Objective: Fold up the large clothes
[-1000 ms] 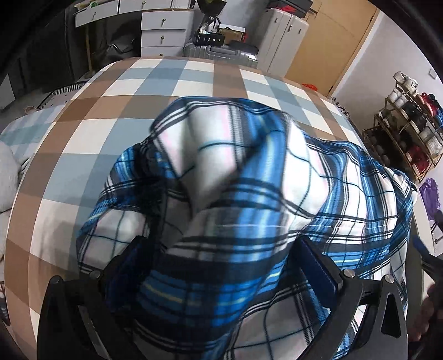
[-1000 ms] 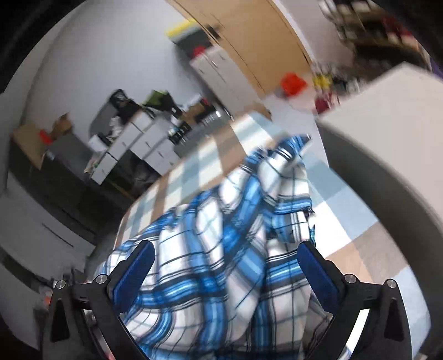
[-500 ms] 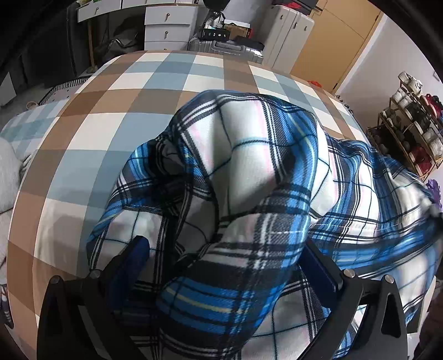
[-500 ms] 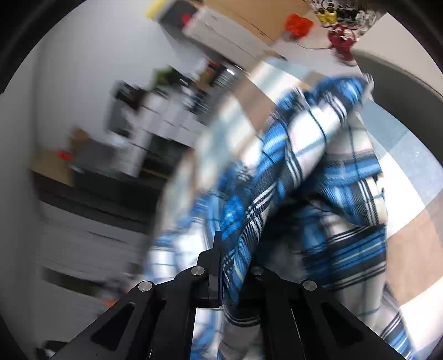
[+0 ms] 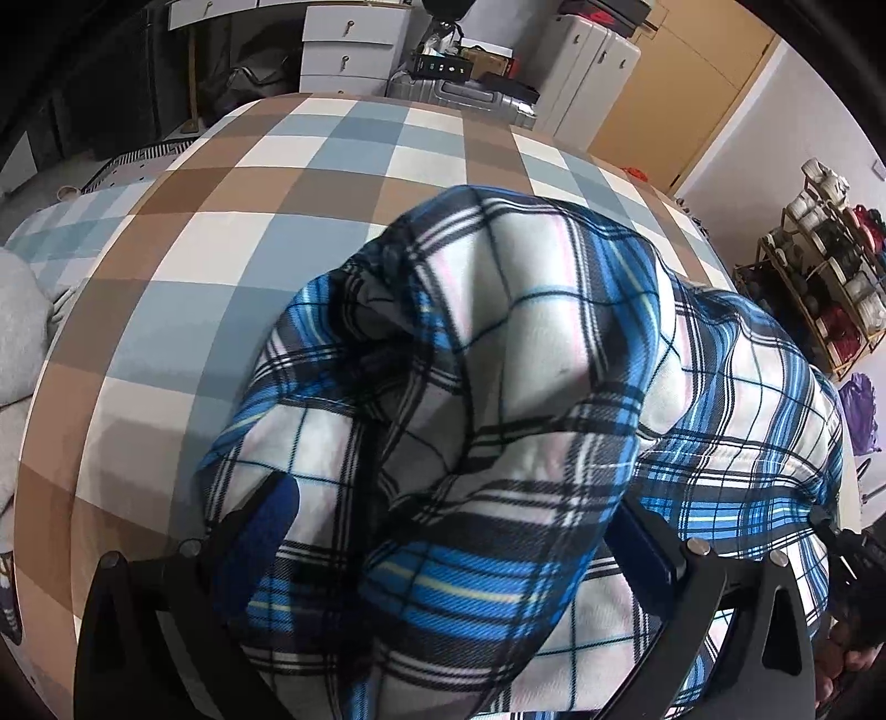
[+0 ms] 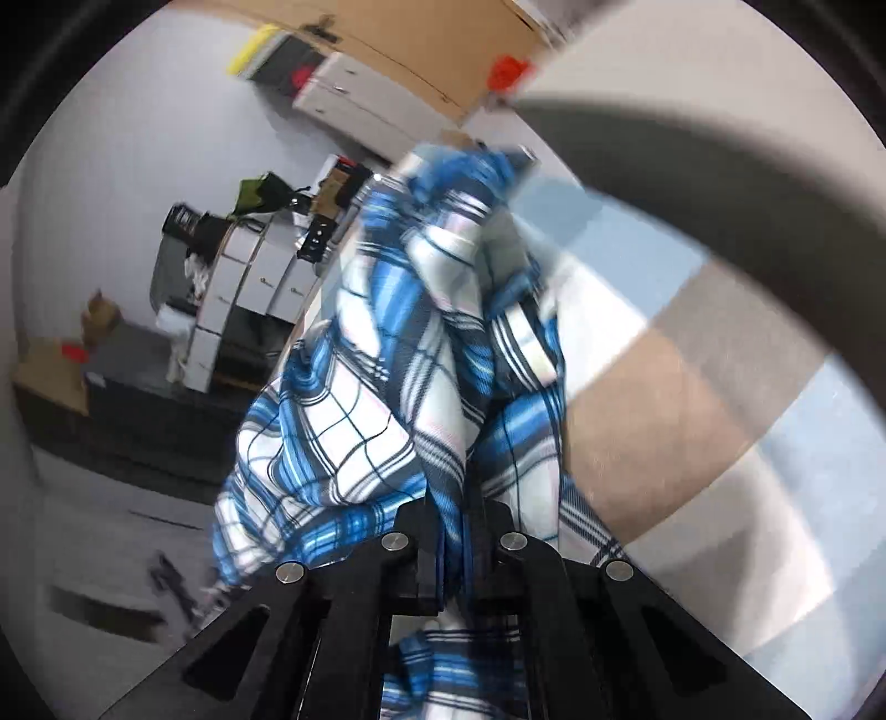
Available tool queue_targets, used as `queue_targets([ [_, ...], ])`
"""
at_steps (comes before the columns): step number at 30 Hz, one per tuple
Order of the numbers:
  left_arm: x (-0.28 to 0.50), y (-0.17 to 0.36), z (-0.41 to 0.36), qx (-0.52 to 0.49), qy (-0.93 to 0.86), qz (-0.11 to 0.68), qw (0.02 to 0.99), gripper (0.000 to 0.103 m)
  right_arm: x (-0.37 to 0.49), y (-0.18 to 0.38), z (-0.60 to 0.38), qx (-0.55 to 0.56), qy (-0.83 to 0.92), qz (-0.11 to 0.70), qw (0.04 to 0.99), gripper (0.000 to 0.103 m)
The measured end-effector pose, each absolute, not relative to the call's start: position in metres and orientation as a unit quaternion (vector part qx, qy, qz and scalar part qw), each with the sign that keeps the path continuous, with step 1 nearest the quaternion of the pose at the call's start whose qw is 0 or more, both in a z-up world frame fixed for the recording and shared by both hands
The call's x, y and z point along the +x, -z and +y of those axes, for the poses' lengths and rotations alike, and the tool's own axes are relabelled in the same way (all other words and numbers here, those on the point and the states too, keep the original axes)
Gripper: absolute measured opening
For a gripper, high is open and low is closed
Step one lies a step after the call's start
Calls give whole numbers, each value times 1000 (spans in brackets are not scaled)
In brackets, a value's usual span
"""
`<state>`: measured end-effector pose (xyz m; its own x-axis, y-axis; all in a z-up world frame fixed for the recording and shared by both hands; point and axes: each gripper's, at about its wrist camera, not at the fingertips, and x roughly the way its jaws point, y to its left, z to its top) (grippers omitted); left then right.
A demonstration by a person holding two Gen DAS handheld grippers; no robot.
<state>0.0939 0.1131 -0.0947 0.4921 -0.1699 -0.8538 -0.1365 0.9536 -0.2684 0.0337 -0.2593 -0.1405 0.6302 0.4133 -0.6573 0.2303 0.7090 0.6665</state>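
A blue, white and black plaid shirt point(image 5: 526, 343) lies heaped on a bed with a brown, blue and white checked cover point(image 5: 277, 183). My left gripper point(image 5: 454, 515) stands open just above it. Its blue-padded fingers point(image 5: 279, 501) are wide apart, with a mound of shirt cloth bulging up between and over them. In the right wrist view my right gripper point(image 6: 454, 531) is shut on a fold of the shirt point(image 6: 387, 387). Its jaws ease apart very slightly while the cloth stays pinched between them. The fabric hangs taut, lifted off the bed cover point(image 6: 664, 399).
White drawer units point(image 5: 343, 50) and a silver suitcase point(image 5: 465, 94) stand beyond the bed's far end. A shoe rack point(image 5: 830, 277) stands at the right wall. A grey pillow point(image 5: 16, 332) lies at the left edge. A hand point(image 5: 847, 670) shows at lower right.
My right gripper went from wide open over the shirt to shut on a fold, and rolled. In the left wrist view the cloth heap has bunched higher and shifted right.
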Motion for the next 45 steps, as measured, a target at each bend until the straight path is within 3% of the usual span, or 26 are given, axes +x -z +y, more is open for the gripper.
queue_targets([
  [4,95,94,114,-150,8,502,851,102,36,108,-250,289,-31,428,856,20],
  [5,95,94,114,-148,7,502,852,102,41,96,-248,267,-22,423,866,39],
  [6,95,93,113,-146,7,501,853,102,52,88,-247,254,-16,415,873,73],
  [8,95,93,113,-143,6,500,854,102,63,63,-254,231,18,387,892,103],
  [12,94,93,112,-141,4,500,854,102,104,33,-247,165,9,370,914,103],
  [17,92,89,106,-120,-3,492,862,102,178,60,-214,89,-34,483,871,101],
  [20,91,87,104,-108,-5,486,867,102,203,96,-207,49,-16,549,834,79],
  [22,92,86,104,-104,-5,484,869,102,207,114,-207,55,-21,580,812,57],
  [24,93,86,103,-102,-5,483,870,102,210,121,-210,79,-30,589,804,24],
  [26,94,86,102,-97,-6,481,871,102,205,113,-225,139,-39,561,815,16],
  [30,99,89,100,-92,-6,484,870,102,182,104,-273,336,-99,482,803,12],
  [35,101,94,99,-107,-1,491,865,102,148,146,-322,524,-117,394,746,8],
  [40,100,94,100,-102,-3,490,866,102,136,177,-340,596,-96,364,710,8],
  [45,99,91,106,-116,-1,491,863,102,129,163,-334,535,-81,383,749,8],
])
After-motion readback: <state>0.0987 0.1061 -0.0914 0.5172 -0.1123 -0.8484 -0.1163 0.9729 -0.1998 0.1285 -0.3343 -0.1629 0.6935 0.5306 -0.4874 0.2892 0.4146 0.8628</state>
